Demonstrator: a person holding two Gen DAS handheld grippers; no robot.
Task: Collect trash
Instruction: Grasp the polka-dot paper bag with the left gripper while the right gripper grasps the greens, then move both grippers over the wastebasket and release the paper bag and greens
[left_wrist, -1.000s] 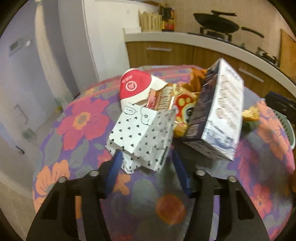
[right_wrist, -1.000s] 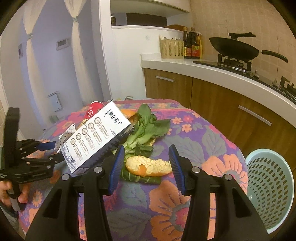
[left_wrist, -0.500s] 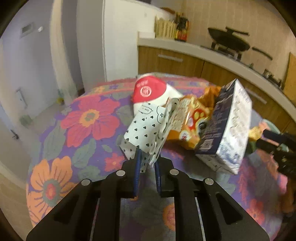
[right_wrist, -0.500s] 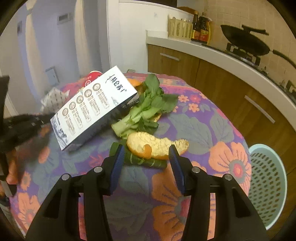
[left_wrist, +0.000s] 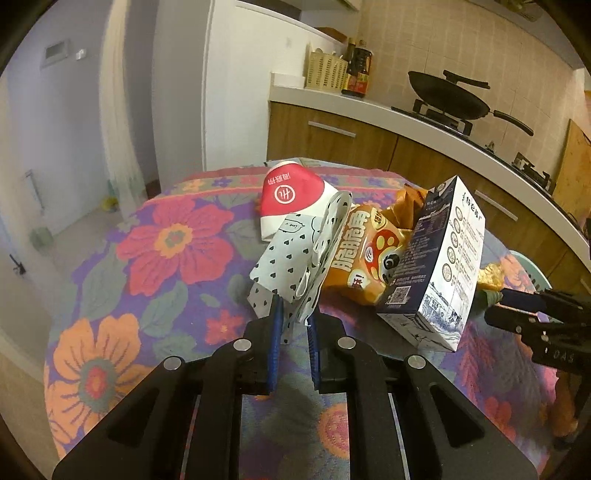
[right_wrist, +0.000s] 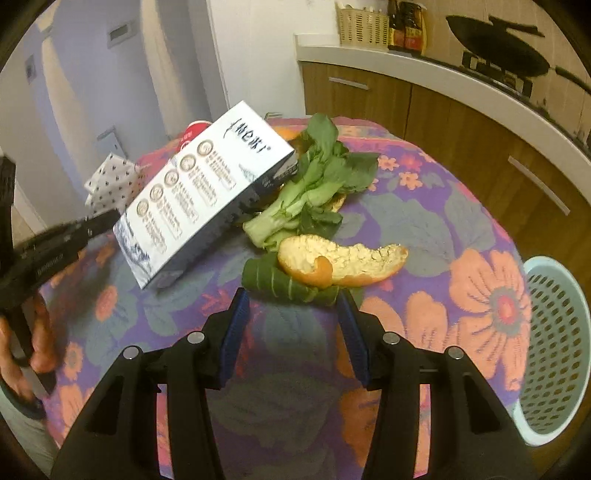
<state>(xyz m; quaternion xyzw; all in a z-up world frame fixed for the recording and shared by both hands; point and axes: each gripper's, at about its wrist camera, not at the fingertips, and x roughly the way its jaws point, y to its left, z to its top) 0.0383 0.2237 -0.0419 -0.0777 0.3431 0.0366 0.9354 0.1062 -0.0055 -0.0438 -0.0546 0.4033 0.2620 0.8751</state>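
Observation:
My left gripper (left_wrist: 294, 314) is shut on a white paper bag with black hearts (left_wrist: 291, 262), pinching its near edge; the bag also shows in the right wrist view (right_wrist: 114, 177). Behind it lie a red-and-white paper cup (left_wrist: 291, 194), an orange snack packet (left_wrist: 364, 254) and a tilted blue-and-white carton (left_wrist: 439, 258); the carton fills the left of the right wrist view (right_wrist: 203, 192). My right gripper (right_wrist: 293, 299) is open just before an orange peel (right_wrist: 340, 258) lying on a green leaf (right_wrist: 288, 284). Leafy greens (right_wrist: 314, 188) lie behind.
A round table with a flowered cloth (left_wrist: 166, 251) carries everything. A pale blue perforated basket (right_wrist: 557, 347) stands off the table's right edge. A kitchen counter with a wok (left_wrist: 447, 99) runs behind. My right gripper shows at the right of the left wrist view (left_wrist: 517, 306).
My left gripper closed on the heart-patterned bag and has lifted its edge. My right gripper moved closer to the orange peel and stays open.

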